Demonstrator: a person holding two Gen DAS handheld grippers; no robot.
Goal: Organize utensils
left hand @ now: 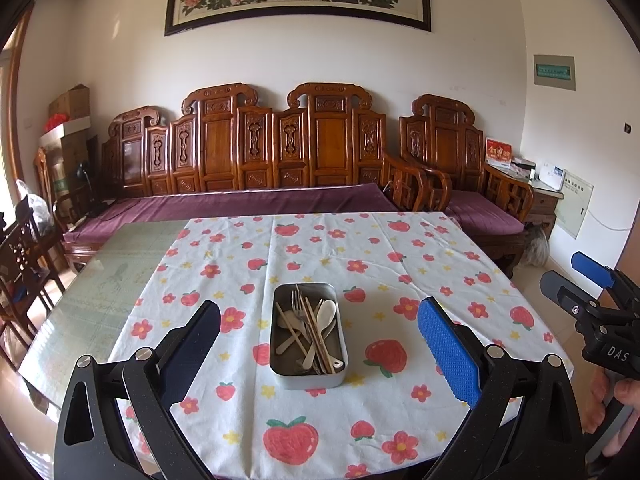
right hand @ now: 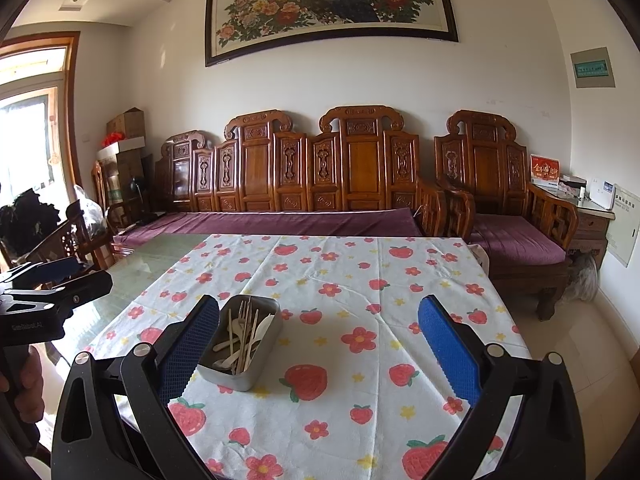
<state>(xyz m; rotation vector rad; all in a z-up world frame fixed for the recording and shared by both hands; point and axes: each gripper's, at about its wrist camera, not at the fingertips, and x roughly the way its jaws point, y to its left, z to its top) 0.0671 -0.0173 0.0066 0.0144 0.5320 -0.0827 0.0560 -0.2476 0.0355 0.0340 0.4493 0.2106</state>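
A rectangular metal tin (left hand: 276,364) stands on the strawberry-print tablecloth (left hand: 360,256). It holds a jumble of utensils (left hand: 310,326): a metal fork, pale spoons and wooden chopsticks. My left gripper (left hand: 319,320) is open and empty, held above the table's near edge with the tin between its fingers in view. My right gripper (right hand: 319,320) is open and empty too, held to the right of the tin (right hand: 224,376), whose utensils (right hand: 244,332) lie near its left finger. Each gripper shows at the edge of the other's view.
The cloth covers the right part of a glass-topped table (left hand: 100,280); bare glass lies to the left. A carved wooden sofa with purple cushions (left hand: 248,200) stands behind the table. Wooden chairs (left hand: 24,264) stand at the left. Tiled floor (right hand: 592,320) lies to the right.
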